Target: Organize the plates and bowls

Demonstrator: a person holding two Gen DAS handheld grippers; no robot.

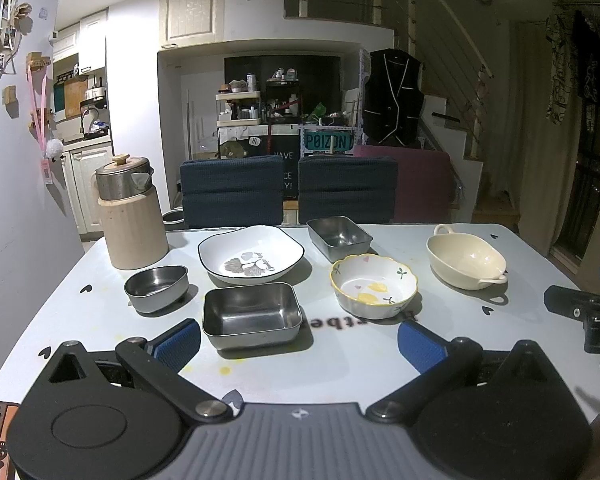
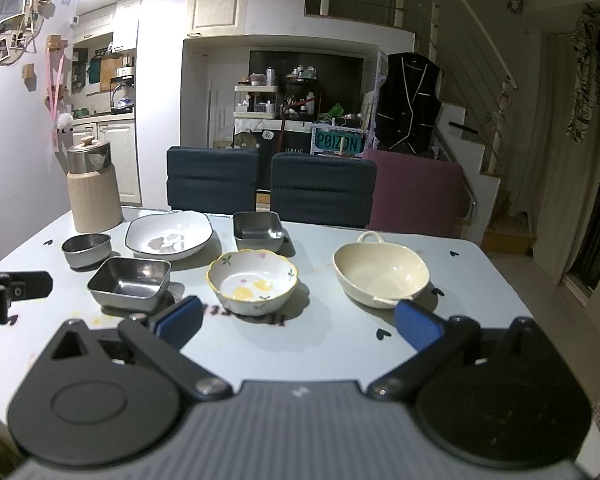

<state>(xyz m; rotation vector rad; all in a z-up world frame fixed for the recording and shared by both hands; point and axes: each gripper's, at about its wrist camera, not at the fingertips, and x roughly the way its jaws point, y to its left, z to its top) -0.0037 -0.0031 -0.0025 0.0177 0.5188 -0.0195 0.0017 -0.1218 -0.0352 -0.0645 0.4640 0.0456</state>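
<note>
On the pale blue table (image 1: pixel 360 364) lie a white plate with a leaf print (image 1: pixel 251 255), a near rectangular steel tray (image 1: pixel 252 316), a far steel tray (image 1: pixel 339 237), a round steel bowl (image 1: pixel 157 288), a yellow-rimmed flower bowl (image 1: pixel 373 285) and a cream handled bowl (image 1: pixel 466 257). My left gripper (image 1: pixel 300 340) is open and empty, just in front of the near steel tray. My right gripper (image 2: pixel 298 324) is open and empty, in front of the flower bowl (image 2: pixel 253 280) and cream bowl (image 2: pixel 381 274).
A beige kettle with a steel lid (image 1: pixel 130 218) stands at the table's far left. Two dark blue chairs (image 1: pixel 232 190) and a purple chair (image 1: pixel 424 184) stand behind the table. The right gripper shows at the left wrist view's right edge (image 1: pixel 580 312).
</note>
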